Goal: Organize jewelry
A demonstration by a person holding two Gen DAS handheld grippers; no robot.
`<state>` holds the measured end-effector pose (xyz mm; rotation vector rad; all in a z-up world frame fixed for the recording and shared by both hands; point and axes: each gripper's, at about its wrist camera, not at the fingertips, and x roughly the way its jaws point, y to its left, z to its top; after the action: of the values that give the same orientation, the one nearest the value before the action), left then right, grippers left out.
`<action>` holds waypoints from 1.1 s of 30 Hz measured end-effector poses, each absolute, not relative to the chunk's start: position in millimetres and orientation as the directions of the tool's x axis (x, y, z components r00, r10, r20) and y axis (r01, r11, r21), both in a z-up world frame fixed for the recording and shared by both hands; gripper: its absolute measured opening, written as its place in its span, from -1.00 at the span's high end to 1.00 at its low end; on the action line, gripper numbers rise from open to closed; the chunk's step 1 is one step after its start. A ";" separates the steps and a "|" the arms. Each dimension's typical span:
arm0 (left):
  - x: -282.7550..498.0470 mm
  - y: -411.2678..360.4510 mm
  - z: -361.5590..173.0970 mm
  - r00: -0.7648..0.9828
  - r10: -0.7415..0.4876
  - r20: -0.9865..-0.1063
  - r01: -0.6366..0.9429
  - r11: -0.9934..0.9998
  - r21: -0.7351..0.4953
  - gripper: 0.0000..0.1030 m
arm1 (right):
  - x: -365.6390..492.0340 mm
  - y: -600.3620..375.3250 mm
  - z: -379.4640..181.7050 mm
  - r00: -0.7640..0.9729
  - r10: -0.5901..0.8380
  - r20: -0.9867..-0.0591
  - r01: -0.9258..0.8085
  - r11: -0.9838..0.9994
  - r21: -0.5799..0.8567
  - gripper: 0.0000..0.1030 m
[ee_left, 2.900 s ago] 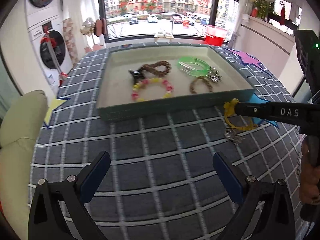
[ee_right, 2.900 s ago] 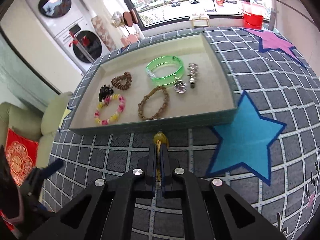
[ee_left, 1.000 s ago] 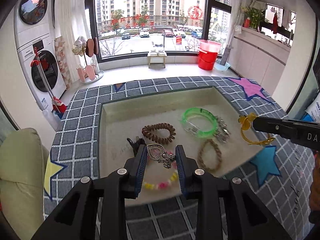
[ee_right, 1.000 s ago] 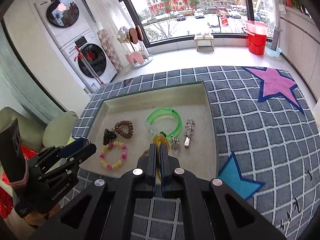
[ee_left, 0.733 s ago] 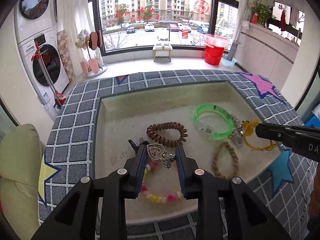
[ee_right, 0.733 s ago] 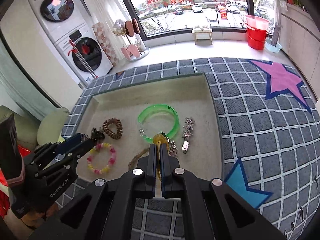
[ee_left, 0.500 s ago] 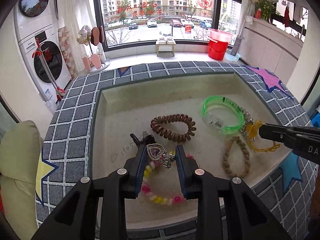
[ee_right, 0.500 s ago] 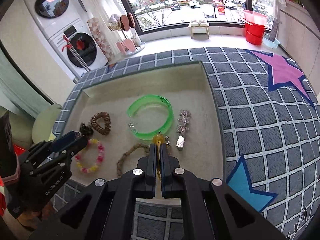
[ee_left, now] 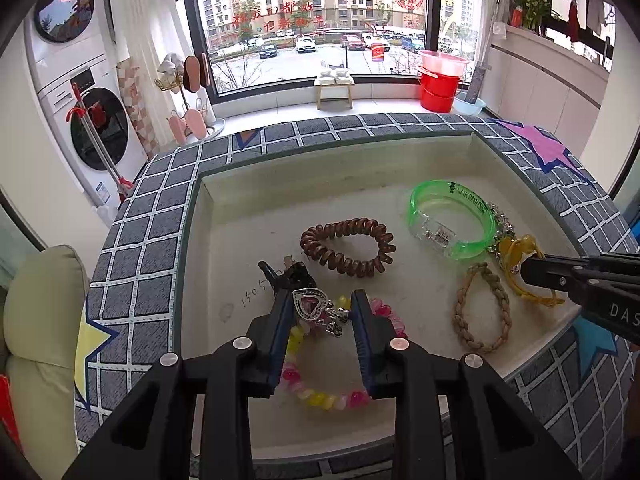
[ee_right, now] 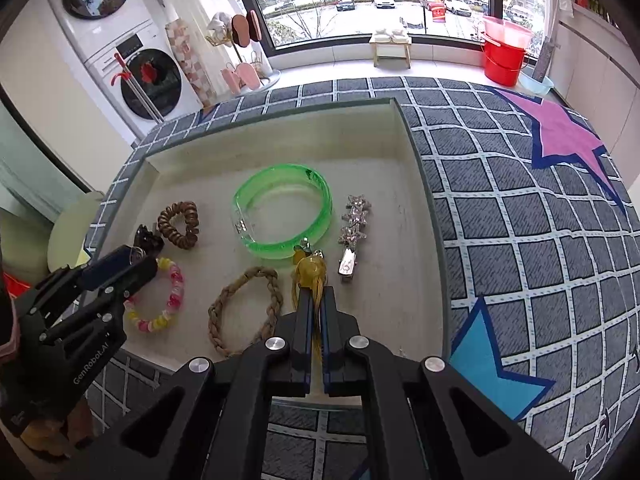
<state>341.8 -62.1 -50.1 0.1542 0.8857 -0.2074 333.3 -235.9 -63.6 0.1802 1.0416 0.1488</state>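
A cream-lined tray point(ee_left: 336, 168) point(ee_right: 280, 140) holds a green bangle point(ee_left: 448, 216) point(ee_right: 282, 210), a brown coil hair tie point(ee_left: 347, 247) point(ee_right: 179, 224), a braided tan bracelet point(ee_left: 482, 312) point(ee_right: 244, 304), a pink-yellow bead bracelet point(ee_left: 320, 392) point(ee_right: 160, 304), a black clip point(ee_left: 288, 274) point(ee_right: 147, 238) and a silver star hair clip point(ee_right: 352, 236). My left gripper point(ee_left: 320, 312) is shut on a silver heart pendant point(ee_left: 314, 306), above the bead bracelet. My right gripper point(ee_right: 316, 300) is shut on a yellow bracelet point(ee_right: 310, 276) point(ee_left: 520, 264), just above the tray floor beside the bangle.
The tray sits on a grey checked tablecloth point(ee_right: 520, 240) with pink and blue stars. A cushion point(ee_left: 36, 340) lies past the table's left edge. Washing machines, a window and a red bucket point(ee_left: 438, 88) stand beyond the table.
Both grippers have moved forward over the tray and come lower. The left still holds the heart pendant, the right still holds the yellow bracelet, now close to the green bangle.
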 end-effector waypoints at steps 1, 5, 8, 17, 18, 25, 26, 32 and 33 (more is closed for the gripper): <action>342.0 -62.3 -50.4 0.614 -0.113 -0.781 0.242 0.969 0.050 0.15 | 333.6 -235.6 -64.7 0.493 0.203 -0.846 -0.034 0.976 0.215 0.92; 343.3 -61.5 -51.8 0.608 -0.110 -0.786 0.237 0.970 0.047 0.14 | 332.9 -236.0 -69.8 0.473 0.202 -0.858 -0.031 0.977 0.213 0.91; 343.2 -61.6 -51.8 0.614 -0.101 -0.783 0.226 0.973 0.052 0.14 | 331.4 -236.3 -70.5 0.471 0.202 -0.859 -0.031 0.976 0.213 0.91; 341.6 -65.7 -51.0 0.614 -0.086 -0.785 0.224 0.972 0.068 0.14 | 328.3 -230.2 -60.1 0.493 0.204 -0.846 -0.049 0.977 0.207 0.01; 341.6 -65.2 -50.6 0.611 -0.086 -0.787 0.224 0.972 0.067 0.14 | 327.4 -229.6 -57.2 0.500 0.210 -0.840 -0.052 0.976 0.213 0.01; 338.2 -64.5 -43.8 0.635 -0.077 -0.769 0.210 0.975 0.076 -0.72 | 321.3 -231.7 -32.9 0.555 0.230 -0.799 -0.053 0.969 0.242 -0.15; 335.1 -64.2 -40.2 0.658 -0.070 -0.750 0.202 0.976 0.086 -0.79 | 319.8 -232.7 -29.5 0.563 0.231 -0.794 -0.052 0.968 0.244 -0.15; 334.9 -67.9 -30.2 0.674 -0.077 -0.735 0.217 0.971 0.097 -0.79 | 316.4 -236.9 -19.4 0.581 0.233 -0.780 -0.051 0.967 0.251 -0.15; 335.0 -67.9 -29.6 0.673 -0.079 -0.736 0.215 0.972 0.092 -0.79 | 316.0 -237.2 -18.9 0.582 0.232 -0.780 -0.051 0.967 0.249 -0.15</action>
<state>335.0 -67.9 -29.6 0.1767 0.8173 -0.1661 316.0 -237.2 -18.9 0.2091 0.9370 0.1662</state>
